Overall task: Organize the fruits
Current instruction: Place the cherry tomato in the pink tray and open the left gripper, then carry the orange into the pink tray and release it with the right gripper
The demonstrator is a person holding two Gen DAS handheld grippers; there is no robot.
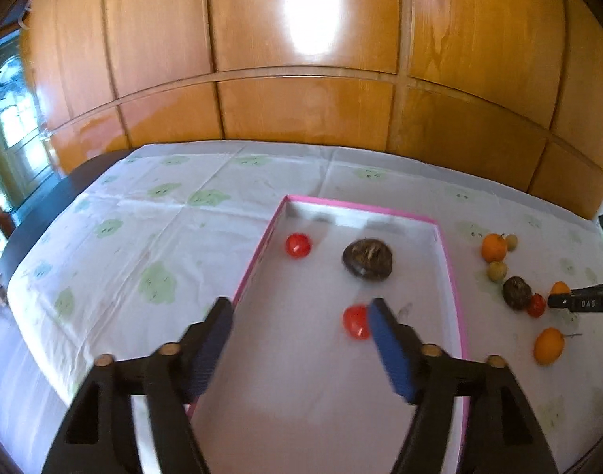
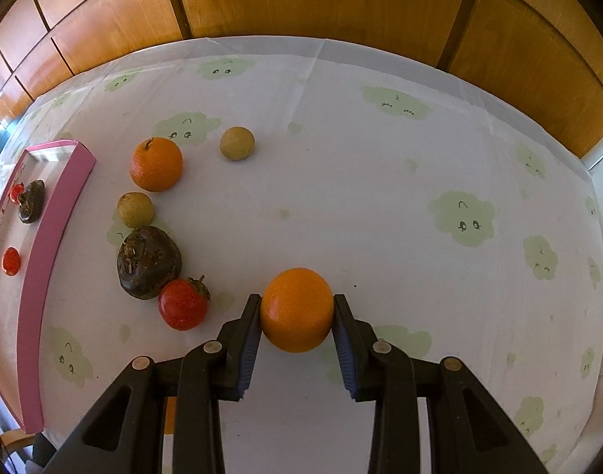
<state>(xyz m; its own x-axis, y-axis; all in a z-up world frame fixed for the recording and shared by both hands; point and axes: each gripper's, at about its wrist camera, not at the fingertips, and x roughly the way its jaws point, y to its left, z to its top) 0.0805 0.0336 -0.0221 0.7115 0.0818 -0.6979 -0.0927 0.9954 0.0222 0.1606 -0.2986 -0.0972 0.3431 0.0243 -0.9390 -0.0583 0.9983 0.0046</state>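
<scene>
Against wood panelling, on the worktop, an orange (image 2: 296,310) is clamped in the right jaws; the tray (image 2: 52,245) lies leftward, under the left jaws, held apart and empty.

Left gripper (image 1: 301,310), jaws apart and empty, hovers over the shallow pink-rimmed white tray (image 1: 453,276) holding two small red fruits (image 1: 297,245) and a dark brown wrinkled fruit (image 1: 367,258).

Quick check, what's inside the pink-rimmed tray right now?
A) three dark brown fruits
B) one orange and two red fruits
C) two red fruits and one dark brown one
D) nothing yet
C: the left wrist view shows the pink-rimmed tray holding a far red fruit, a near red fruit and one dark brown fruit; every orange lies outside it.
</scene>
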